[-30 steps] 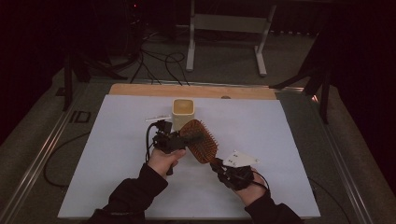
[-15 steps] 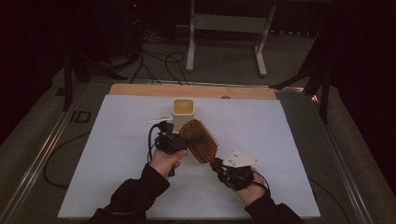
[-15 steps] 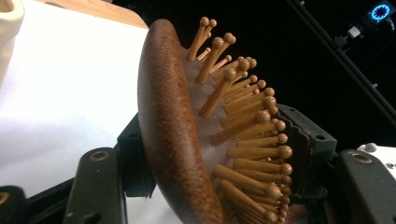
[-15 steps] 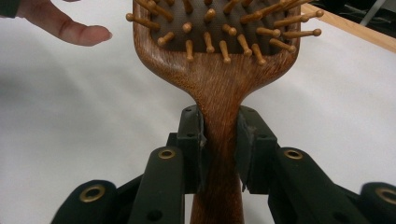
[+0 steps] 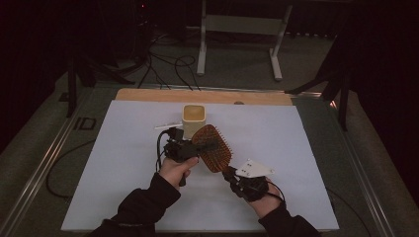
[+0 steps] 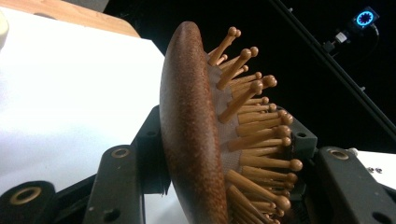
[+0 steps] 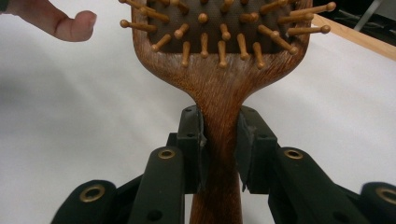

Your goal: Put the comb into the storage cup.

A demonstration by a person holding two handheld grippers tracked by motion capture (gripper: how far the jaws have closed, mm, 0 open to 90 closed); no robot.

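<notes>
A wooden paddle hairbrush (image 5: pixel 212 147) is held off the white table sheet (image 5: pixel 306 148) btwn both grippers, just in front of a cream cup (image 5: pixel 193 120) near the far-centre of the sheet. The right gripper (image 5: pixel 231 175) has its jaws clamped on the brush handle right below the neck; in the right gripper view the pads press both sides of the handle (image 7: pixel 218 140), bristles facing the camera. The left gripper (image 5: pixel 190 146) sits at the brush head: in the left gripper view the head (image 6: pixel 191 135) stands edge-on btwn the jaws, the left jaw against the smooth back, the right jaw on the bristle side. Whether it is truly squeezing or just bracketing the head can't be told for sure, but the jaws look narrow around it, w/ the bristle tips near the right pad.

Judgement: this looks like a hand-over or re-grip, prob. w/ the cup as where the brush is headed. To do it well:
- Only one claw should let go at a time; the other needs a firm hold first.
- The left grip is across bristles, i.e. springy and slippery. Better to seat deeper so the pad bears on the cushion base, not the pin tips.
- The right hold on the narrow neck is solid, so it should carry the weight while the left adjusts.
- Keep the brush clear of the cup rim when tilting, as the cup is light and close and could tip.
- Handle-down into the cup would need the right claw to release last.
</notes>
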